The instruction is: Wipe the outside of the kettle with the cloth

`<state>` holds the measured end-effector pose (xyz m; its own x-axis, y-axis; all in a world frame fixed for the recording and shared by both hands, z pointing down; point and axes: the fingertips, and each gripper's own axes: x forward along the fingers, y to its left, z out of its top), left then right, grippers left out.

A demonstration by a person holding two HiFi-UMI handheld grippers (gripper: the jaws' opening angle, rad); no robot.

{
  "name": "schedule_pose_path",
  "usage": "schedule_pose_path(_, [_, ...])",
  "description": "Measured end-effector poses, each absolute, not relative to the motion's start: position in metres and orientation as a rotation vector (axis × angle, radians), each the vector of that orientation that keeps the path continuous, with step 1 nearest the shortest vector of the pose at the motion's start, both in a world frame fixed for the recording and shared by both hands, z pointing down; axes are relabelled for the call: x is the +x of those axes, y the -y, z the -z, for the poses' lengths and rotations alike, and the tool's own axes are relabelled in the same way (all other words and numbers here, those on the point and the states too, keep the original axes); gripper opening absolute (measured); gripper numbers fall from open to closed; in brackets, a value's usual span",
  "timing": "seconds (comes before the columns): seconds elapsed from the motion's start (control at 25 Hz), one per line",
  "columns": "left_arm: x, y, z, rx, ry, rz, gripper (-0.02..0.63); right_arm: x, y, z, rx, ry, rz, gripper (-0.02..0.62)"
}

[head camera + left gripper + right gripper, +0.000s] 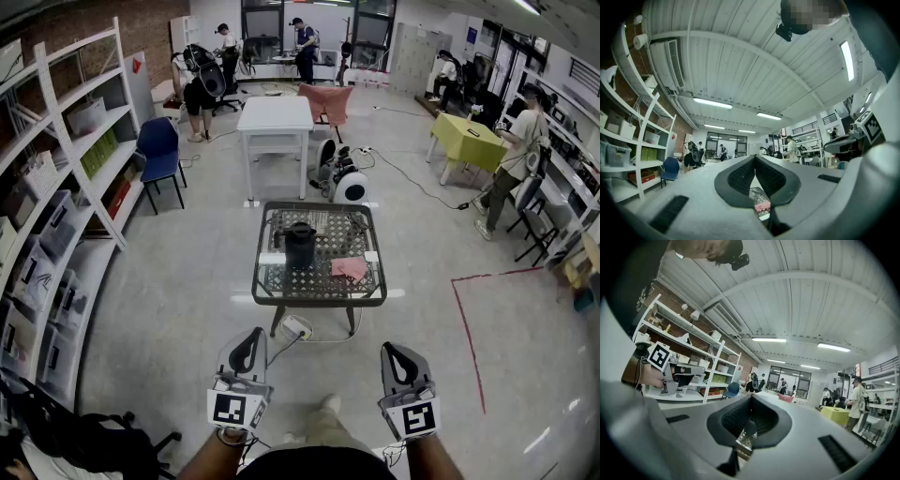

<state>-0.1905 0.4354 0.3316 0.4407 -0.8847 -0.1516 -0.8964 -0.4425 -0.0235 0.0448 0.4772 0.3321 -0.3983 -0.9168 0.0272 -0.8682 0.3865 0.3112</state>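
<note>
Grey left gripper [253,334] and grey right gripper [392,350], each with black-padded fingers [246,355] and a white black-patterned marker cube [234,409]; wearer's khaki trousers [328,433], pale shoe [330,404].

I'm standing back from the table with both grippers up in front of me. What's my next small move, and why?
Probably step toward the table and open the right gripper on the way to the pink cloth. Both grippers are shut and empty, the left gripper too, well short of the table; the cloth lies right of the black kettle, on the right gripper's side.
</note>
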Motion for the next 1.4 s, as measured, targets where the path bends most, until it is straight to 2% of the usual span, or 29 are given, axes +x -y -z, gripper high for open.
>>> schedule_pose_path(0.48, [-0.153,-0.384,-0.344,-2.631,-1.472,-0.123,0.009,0.069,-0.413,-0.348,1.628,2.498,0.298,0.006])
schedule_pose_path(0.68, [-0.142,-0.348,-0.349,-2.710,-1.478,-0.235,0.009,0.076,-0.374,-0.354,1.611,2.526,0.288,0.005])
schedule_pose_path(0.88, [-0.115,-0.317,-0.354,-2.683,-1.423,-0.115,0.009,0.084,-0.342,-0.359,1.580,2.545,0.295,0.006])
schedule_pose_path(1.4, [-0.073,-0.243,-0.349,-2.637,-1.582,-0.096,0.009,0.149,-0.281,-0.351,1.549,2.570,0.330,0.006])
